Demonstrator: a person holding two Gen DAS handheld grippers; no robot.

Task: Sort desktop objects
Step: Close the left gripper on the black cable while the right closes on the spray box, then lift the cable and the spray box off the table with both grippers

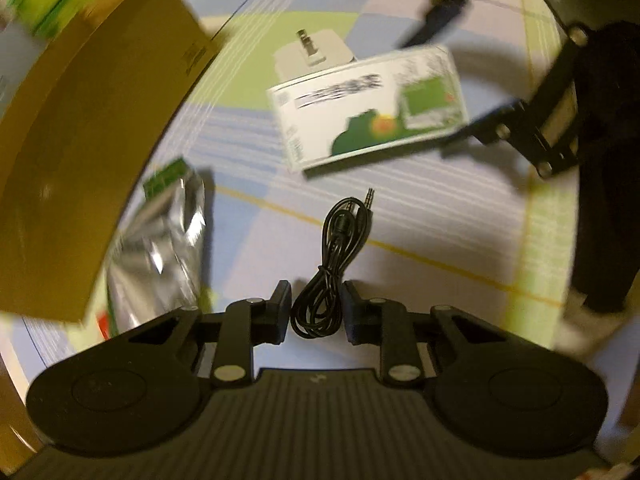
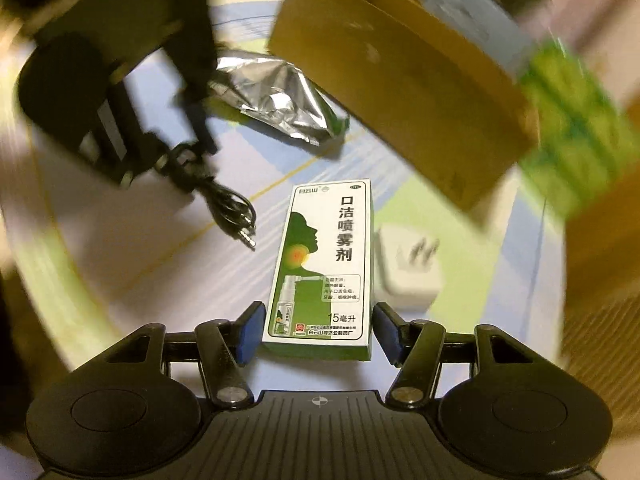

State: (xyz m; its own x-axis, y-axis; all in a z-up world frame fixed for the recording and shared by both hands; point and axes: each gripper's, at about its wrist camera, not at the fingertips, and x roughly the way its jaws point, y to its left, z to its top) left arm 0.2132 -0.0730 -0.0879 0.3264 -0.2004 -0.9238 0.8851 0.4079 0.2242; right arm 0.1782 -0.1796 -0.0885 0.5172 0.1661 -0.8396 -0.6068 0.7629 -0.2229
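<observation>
Black cable (image 1: 334, 268) between left claw (image 1: 316, 312) pads

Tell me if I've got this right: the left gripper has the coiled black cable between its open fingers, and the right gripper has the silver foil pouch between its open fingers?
Not quite. The right gripper is lined up on the green-and-white spray box, not the silver foil pouch, which lies farther off; the right wrist view shows this. The left gripper does have the coiled black cable between its open fingers.
</observation>
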